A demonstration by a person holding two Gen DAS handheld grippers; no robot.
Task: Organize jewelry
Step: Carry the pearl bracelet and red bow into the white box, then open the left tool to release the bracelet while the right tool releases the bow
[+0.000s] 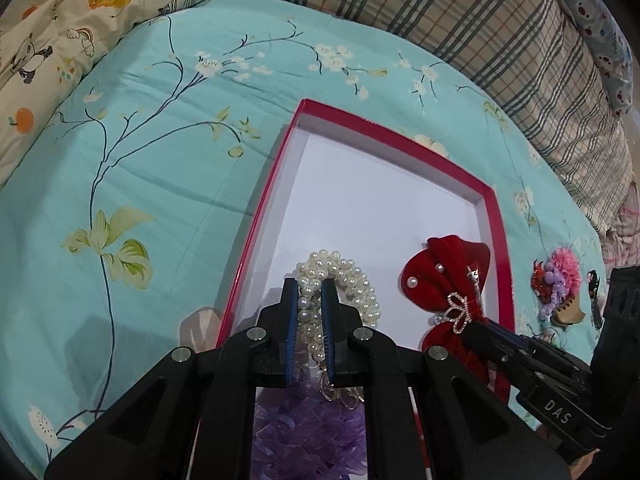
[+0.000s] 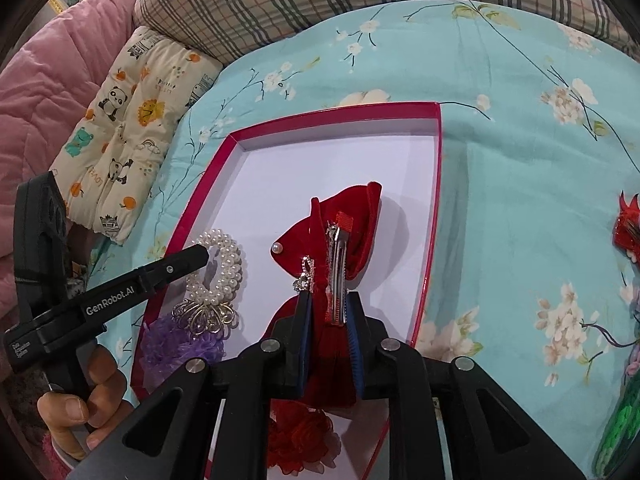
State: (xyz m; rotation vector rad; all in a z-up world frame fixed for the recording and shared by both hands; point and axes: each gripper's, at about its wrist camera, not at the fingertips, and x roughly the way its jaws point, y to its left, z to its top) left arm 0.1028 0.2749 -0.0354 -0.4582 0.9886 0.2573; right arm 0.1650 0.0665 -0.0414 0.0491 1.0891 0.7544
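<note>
A shallow red-rimmed box (image 1: 496, 216) (image 2: 436, 184) with a white floor lies on the teal floral bedsheet. My left gripper (image 1: 311, 286) (image 2: 202, 254) is shut on a pearl bracelet (image 1: 352, 276) (image 2: 224, 264) with a silver flower charm (image 2: 208, 316), over the box's near left part. My right gripper (image 2: 328, 300) (image 1: 476, 326) is shut on a red velvet bow hair clip (image 2: 352, 216) (image 1: 444, 264), its metal clip facing up, over the box's near right part. A purple mesh flower (image 1: 304, 432) (image 2: 176, 344) and a red mesh flower (image 2: 300, 440) lie at the box's near end.
A pink and purple flower clip (image 1: 556, 284) lies on the sheet right of the box; red and green pieces (image 2: 628, 224) sit at the right edge. A cartoon-print cushion (image 2: 132, 128), a plaid pillow (image 1: 500, 28) and a pink quilt (image 2: 48, 80) border the sheet.
</note>
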